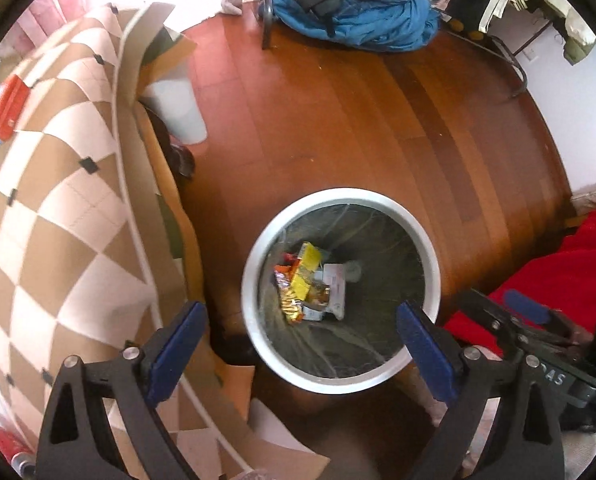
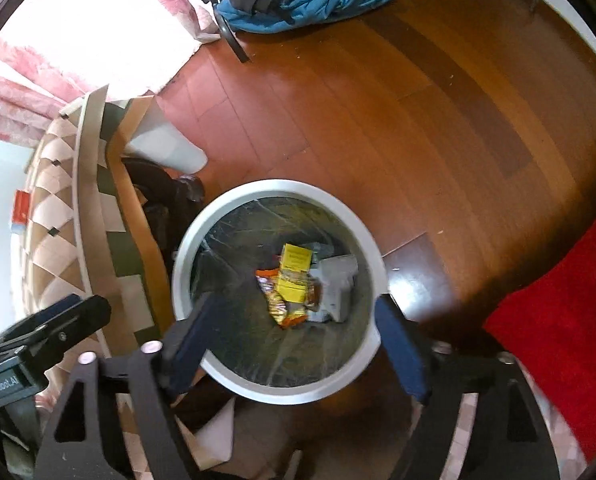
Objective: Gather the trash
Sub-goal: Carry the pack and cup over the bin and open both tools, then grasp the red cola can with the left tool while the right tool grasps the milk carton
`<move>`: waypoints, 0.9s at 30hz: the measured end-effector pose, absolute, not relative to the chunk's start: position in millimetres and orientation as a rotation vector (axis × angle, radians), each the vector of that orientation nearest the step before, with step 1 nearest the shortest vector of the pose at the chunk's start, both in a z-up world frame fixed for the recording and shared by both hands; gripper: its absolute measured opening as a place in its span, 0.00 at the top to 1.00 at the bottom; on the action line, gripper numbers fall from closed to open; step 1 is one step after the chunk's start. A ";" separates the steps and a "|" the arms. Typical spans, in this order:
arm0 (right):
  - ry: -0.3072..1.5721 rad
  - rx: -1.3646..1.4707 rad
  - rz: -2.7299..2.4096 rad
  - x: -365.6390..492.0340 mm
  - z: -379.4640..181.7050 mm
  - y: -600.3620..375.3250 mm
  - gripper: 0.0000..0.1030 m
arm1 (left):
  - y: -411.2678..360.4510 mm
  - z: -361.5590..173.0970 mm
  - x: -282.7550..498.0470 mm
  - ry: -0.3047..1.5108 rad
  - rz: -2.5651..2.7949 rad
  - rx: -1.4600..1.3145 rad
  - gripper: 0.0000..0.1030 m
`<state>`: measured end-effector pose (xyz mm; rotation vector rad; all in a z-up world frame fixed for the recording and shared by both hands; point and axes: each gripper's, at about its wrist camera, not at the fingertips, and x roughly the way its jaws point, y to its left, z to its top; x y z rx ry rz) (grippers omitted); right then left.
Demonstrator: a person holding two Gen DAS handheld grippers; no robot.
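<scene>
A round white-rimmed trash bin with a dark liner stands on the wooden floor. At its bottom lie wrappers: a yellow packet, an orange wrapper and white paper. My left gripper hangs above the bin's near rim, jaws wide apart with nothing between its blue pads. My right gripper is also over the bin, pointing down, jaws apart and empty. The right gripper shows in the left wrist view, and the left gripper in the right wrist view.
A table under a checkered brown-and-cream cloth stands left of the bin, with a red box on it. A white bag sits under it. Blue bedding lies far back; a red rug lies right.
</scene>
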<state>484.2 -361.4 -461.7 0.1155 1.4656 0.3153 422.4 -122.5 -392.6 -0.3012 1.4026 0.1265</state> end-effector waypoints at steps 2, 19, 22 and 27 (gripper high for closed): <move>1.460 0.064 0.284 482.7 -457.2 -359.2 0.00 | -124.6 -389.2 421.2 1.396 0.142 -0.276 0.05; 1.412 -0.053 0.188 445.0 -387.6 -378.4 0.00 | -136.0 -318.8 391.3 1.297 0.166 -0.235 0.05; 1.383 -0.042 0.202 436.8 -363.1 -378.7 0.00 | -134.3 -294.4 382.2 1.252 0.169 -0.233 0.05; 1.317 0.009 0.232 420.7 -314.8 -376.0 0.00 | -118.2 -246.3 358.8 1.164 0.180 -0.259 0.05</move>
